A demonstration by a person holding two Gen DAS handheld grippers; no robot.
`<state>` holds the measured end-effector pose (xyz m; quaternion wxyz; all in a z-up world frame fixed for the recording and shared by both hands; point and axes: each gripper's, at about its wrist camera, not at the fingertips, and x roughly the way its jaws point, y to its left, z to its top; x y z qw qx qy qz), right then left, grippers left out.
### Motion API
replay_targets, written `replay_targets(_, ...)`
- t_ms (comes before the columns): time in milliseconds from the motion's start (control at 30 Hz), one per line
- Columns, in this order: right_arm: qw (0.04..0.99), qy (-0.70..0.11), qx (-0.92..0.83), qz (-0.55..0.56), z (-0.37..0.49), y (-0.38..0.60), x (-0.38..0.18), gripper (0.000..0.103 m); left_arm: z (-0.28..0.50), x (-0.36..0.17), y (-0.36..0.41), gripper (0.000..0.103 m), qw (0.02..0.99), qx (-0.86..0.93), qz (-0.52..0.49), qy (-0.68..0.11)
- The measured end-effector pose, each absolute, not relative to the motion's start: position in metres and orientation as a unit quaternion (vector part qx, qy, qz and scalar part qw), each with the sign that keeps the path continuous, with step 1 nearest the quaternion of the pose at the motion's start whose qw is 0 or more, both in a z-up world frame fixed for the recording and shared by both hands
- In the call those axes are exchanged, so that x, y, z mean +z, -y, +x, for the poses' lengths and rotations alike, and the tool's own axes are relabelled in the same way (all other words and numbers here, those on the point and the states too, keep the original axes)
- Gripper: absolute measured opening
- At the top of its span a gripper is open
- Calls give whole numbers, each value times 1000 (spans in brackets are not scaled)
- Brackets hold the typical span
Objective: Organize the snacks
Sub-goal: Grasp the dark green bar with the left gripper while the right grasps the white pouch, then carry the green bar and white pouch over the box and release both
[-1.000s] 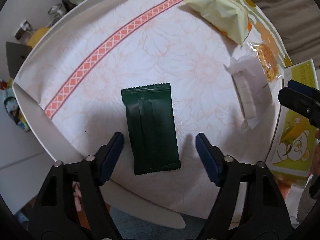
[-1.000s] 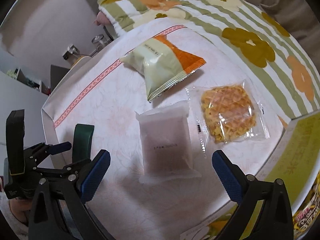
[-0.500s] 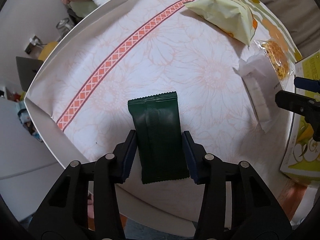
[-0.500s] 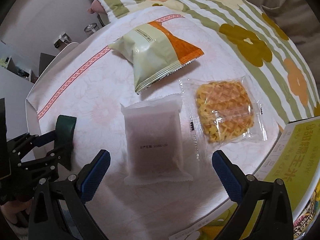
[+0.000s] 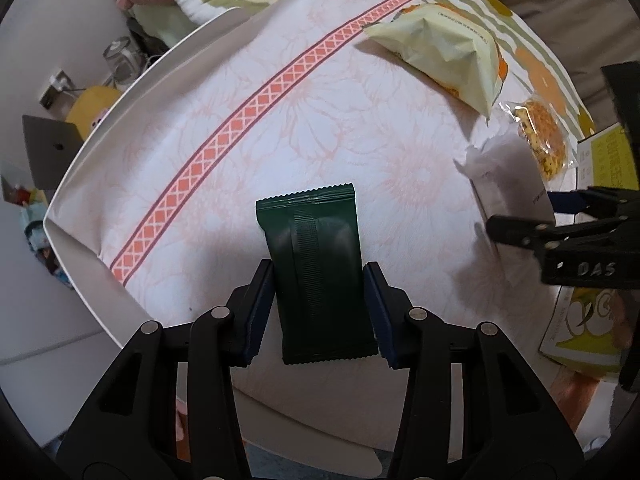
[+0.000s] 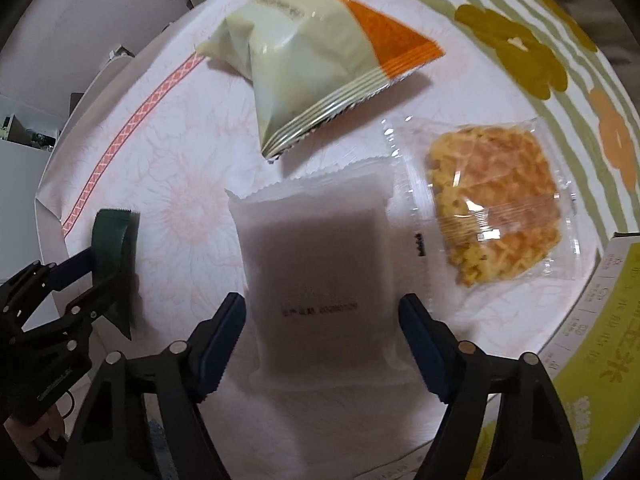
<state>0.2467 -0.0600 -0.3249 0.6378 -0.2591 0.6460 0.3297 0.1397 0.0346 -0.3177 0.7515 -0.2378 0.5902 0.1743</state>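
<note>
- Left wrist view: my left tool (image 5: 319, 304) is clamped across the long edges of the dark green packet (image 5: 316, 268), pads on its lower half. The packet lies near the worktop (image 5: 224, 216) edge, well apart from the pale green bag (image 5: 444, 60) at the far side. I judge it light, with a stiff bar inside slick foil; a grip across the middle of its width should stop it pivoting.
- Right wrist view: my right tool (image 6: 322, 344) straddles the frosted white packet (image 6: 320, 276), fingers apart, close to its side edges; I cannot tell if they touch. It sits just nearer than the pale green bag, with the clear waffle packet (image 6: 496, 204) beside it. Probably soft and crushable, film slippery: close gently on the sides.
</note>
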Motion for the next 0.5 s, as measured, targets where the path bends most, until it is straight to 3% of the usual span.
replay_targets(500, 678, -603, 309, -285, 230, 56, -319, 59, 145, -314, -46, 41, 759, 155, -234, -587)
